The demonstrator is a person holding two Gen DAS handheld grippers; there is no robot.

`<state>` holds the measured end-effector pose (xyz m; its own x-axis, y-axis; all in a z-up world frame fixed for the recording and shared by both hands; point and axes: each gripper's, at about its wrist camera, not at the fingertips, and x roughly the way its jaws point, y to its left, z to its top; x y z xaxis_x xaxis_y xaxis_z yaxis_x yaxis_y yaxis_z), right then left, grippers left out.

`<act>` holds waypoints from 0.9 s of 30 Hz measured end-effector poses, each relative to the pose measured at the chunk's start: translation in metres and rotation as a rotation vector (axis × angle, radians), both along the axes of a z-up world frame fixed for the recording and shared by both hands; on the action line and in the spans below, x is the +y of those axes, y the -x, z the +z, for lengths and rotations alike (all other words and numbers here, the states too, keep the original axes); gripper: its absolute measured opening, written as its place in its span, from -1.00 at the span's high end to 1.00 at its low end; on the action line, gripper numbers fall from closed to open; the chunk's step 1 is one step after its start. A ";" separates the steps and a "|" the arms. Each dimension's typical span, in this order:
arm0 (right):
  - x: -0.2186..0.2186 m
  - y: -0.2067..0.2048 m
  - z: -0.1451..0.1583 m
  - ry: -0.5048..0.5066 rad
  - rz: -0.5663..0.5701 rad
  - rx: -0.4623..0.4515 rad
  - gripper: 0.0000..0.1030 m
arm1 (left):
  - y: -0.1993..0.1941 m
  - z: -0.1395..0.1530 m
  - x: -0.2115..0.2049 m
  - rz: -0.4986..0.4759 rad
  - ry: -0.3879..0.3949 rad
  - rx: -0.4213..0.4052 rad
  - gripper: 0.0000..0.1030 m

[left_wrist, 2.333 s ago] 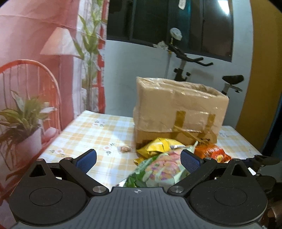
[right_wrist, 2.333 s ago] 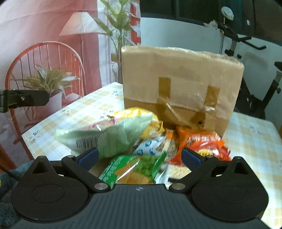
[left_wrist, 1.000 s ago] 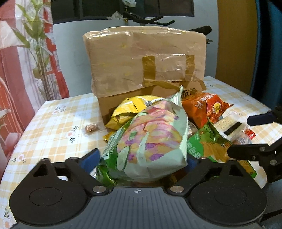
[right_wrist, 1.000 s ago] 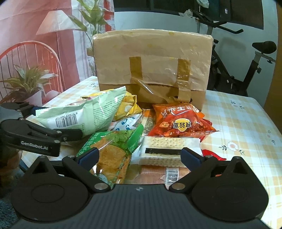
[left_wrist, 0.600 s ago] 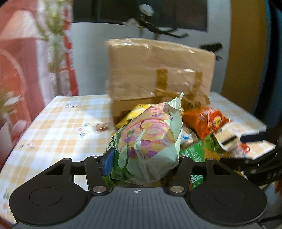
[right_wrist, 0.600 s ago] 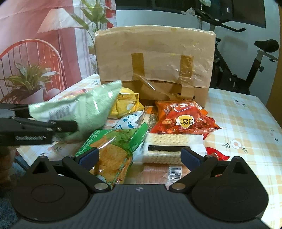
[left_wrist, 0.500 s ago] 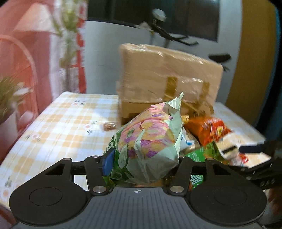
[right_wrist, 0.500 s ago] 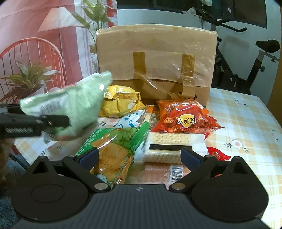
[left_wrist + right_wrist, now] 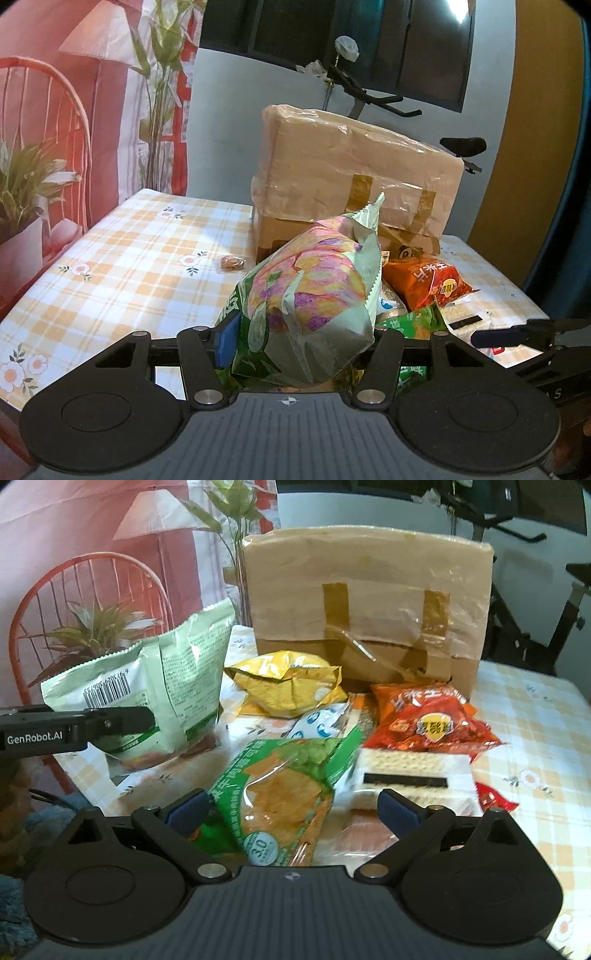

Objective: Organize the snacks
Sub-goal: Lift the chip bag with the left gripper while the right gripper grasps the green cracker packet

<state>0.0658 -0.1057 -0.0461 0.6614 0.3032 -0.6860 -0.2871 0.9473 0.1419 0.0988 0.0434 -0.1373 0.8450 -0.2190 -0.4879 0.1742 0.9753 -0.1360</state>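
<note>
Snack packets counted: one pale green bag (image 9: 147,686), one yellow bag (image 9: 288,686), one orange-red bag (image 9: 428,716), one green chip bag (image 9: 280,790), one cracker pack (image 9: 410,775), one blue-white packet (image 9: 321,723). One taped cardboard box (image 9: 369,598). One small wrapped sweet (image 9: 231,263).

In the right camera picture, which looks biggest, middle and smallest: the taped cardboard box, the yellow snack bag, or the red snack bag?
1. Taped cardboard box: biggest by far, even though it sits farthest back.
2 and 3. Yellow snack bag and red snack bag: they look about the same size, and the red one sits a little nearer, so I won't rank them.
</note>
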 end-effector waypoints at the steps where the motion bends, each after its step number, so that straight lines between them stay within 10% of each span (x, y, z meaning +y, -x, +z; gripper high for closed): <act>1: -0.001 -0.001 -0.001 -0.013 0.002 0.012 -0.88 | -0.001 0.000 0.001 -0.001 0.005 0.002 -0.15; 8: -0.010 -0.016 -0.015 -0.231 -0.006 0.179 -0.83 | 0.003 -0.002 0.000 -0.014 0.009 -0.004 -0.15; 27: 0.034 -0.039 -0.036 -0.070 0.082 0.061 -0.66 | 0.003 -0.006 0.006 0.020 0.025 0.011 -0.15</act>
<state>0.1044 -0.0715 -0.0819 0.5900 0.4030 -0.6996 -0.3519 0.9082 0.2264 0.0955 0.0495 -0.1430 0.8436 -0.2146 -0.4921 0.1533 0.9748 -0.1623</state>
